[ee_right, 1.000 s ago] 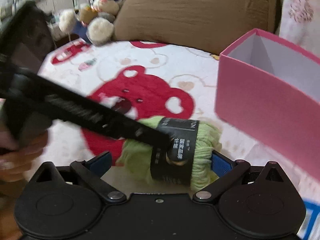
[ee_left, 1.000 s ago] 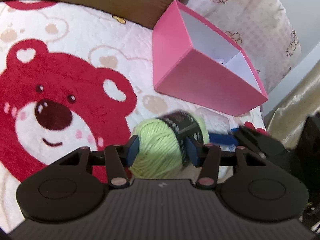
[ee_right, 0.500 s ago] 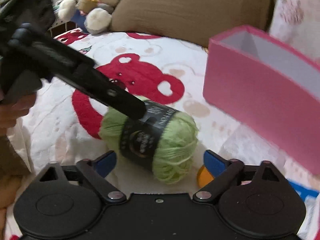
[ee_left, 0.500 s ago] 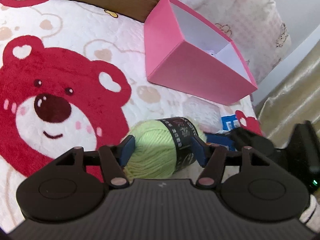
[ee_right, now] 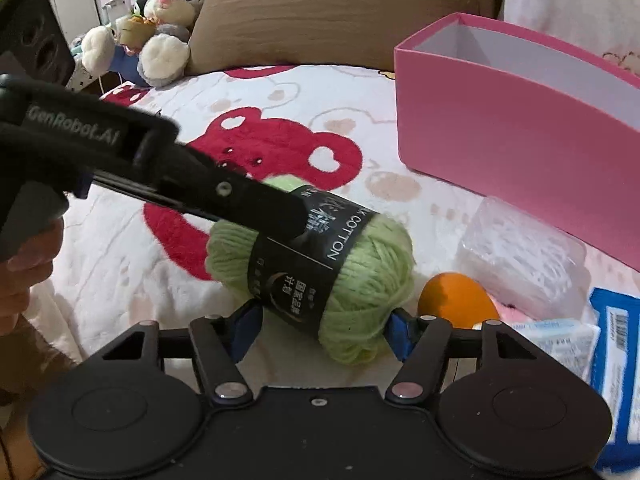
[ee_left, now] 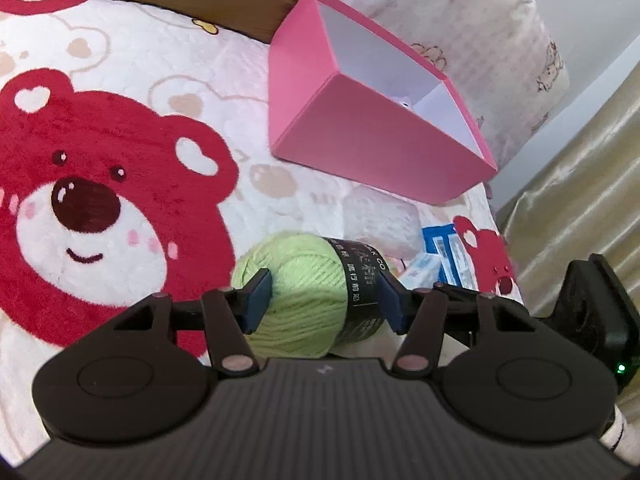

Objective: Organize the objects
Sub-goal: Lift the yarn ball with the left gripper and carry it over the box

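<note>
A light green yarn ball (ee_left: 308, 300) with a black paper band is held between the blue pads of my left gripper (ee_left: 324, 300), lifted a little above the bear blanket. In the right wrist view the yarn ball (ee_right: 340, 276) hangs in front of my right gripper (ee_right: 322, 330), whose jaws stand wide and hold nothing; the left gripper's black finger (ee_right: 224, 200) reaches in from the left onto the yarn. An open pink box (ee_left: 372, 128) with a white inside stands beyond, also in the right wrist view (ee_right: 512, 132).
An orange ball (ee_right: 456, 300), a clear plastic case (ee_right: 520, 256) and blue-white packets (ee_right: 612, 360) lie on the blanket at right. A brown pillow (ee_right: 344, 12) and plush toys (ee_right: 160, 32) line the back. A gold curtain (ee_left: 580, 184) is at right.
The left gripper has carried the yarn ball up and slightly toward the right gripper; the right gripper has drawn back, uncovering the orange ball, plastic case and packets.
</note>
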Motion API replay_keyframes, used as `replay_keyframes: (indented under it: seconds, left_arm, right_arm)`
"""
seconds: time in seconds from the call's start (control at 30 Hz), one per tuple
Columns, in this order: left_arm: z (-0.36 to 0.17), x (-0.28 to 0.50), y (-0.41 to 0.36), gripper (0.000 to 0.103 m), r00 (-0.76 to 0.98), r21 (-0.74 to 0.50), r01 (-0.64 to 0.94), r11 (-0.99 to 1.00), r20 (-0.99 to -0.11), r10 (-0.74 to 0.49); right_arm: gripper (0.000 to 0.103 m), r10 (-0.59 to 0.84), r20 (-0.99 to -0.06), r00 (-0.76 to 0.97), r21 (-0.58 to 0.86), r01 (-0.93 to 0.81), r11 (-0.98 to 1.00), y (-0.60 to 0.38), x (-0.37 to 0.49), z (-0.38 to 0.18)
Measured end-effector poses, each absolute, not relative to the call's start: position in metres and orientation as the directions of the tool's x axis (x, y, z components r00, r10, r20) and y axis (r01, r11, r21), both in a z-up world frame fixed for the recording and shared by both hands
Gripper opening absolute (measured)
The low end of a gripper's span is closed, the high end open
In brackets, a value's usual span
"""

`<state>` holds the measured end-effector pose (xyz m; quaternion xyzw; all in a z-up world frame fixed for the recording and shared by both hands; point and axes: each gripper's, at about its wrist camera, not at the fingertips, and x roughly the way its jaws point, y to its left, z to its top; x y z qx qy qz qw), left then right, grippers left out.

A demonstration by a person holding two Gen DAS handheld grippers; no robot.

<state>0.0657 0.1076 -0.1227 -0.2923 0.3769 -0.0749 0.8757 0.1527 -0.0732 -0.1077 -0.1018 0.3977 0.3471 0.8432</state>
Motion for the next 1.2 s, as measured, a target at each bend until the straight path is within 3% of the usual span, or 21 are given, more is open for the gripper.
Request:
replay_keyframes:
  seconds: [0.53,1.2]
  left_arm:
    - [-0.059,0.044,0.065,0.056,0.588,-0.408,0.034,0.912,-0.730,-0.349]
    - [0.029,0.068,0.048,0.055,0.557,-0.442,0.167,0.881,-0.695,-0.454]
  right_arm:
    - [0.073,0.431,-0.795,0.427,0.112,-0.595,0.796,-0.077,0.115,-0.051]
    - [0.071,0.379,-0.787,0.486,0.033,-0.580,0.814,-0.104,0.117,0.047]
